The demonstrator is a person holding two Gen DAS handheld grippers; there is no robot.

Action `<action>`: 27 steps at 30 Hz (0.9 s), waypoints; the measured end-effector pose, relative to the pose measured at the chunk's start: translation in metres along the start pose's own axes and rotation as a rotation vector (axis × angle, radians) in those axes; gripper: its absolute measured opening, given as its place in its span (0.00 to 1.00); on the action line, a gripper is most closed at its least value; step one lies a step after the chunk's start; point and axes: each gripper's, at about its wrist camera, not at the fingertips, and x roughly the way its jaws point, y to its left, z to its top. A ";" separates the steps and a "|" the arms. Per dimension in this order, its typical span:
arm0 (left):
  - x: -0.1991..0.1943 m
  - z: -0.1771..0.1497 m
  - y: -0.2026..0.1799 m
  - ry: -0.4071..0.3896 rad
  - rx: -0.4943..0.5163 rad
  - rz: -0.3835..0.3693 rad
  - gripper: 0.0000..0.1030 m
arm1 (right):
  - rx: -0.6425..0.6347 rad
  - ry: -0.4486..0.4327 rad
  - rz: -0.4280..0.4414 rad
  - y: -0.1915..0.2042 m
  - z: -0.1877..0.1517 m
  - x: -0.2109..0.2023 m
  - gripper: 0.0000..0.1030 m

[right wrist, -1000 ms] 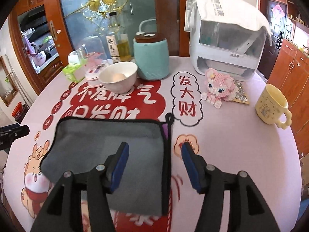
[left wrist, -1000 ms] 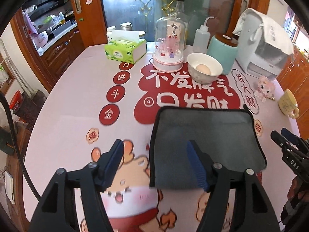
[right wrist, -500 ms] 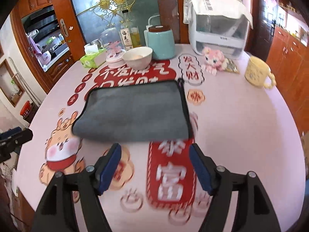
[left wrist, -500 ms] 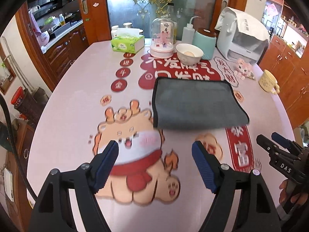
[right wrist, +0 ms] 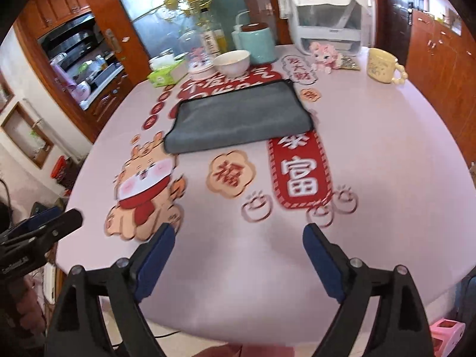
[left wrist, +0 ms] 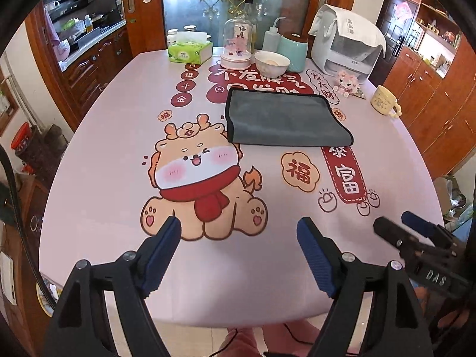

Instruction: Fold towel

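Both the left gripper [left wrist: 239,232] and right gripper [right wrist: 239,241] hovered spread apart, empty, well short of the folded grey black-edged towel [left wrist: 282,117] on the pink printed tablecloth [left wrist: 119,136].

Your table [left wrist: 113,136] is a rounded one under a pale pink cloth printed with a cartoon dragon [left wrist: 202,178] and red banners of Chinese characters. You have the grey towel [left wrist: 282,119] lying folded flat on it, past the dragon's head. Along the far edge you see a green tissue box [left wrist: 190,52], a glass dome ornament [left wrist: 236,44], a white bowl [left wrist: 272,64], a teal canister [left wrist: 293,52] and a white appliance [left wrist: 346,49]. Near the appliance sits a small pink toy [left wrist: 346,81], and a yellow mug [left wrist: 383,104] stands towards your right edge.
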 end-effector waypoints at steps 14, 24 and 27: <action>-0.048 -0.009 -0.032 -0.035 -0.032 0.019 0.87 | -0.161 -0.015 0.027 0.022 -0.004 -0.064 1.00; -0.073 -0.024 -0.057 -0.061 -0.038 0.072 0.90 | -0.113 -0.041 0.014 0.003 -0.012 -0.112 1.00; -0.074 -0.027 -0.060 -0.067 -0.053 0.089 0.90 | -0.079 -0.039 -0.001 -0.002 -0.017 -0.117 1.00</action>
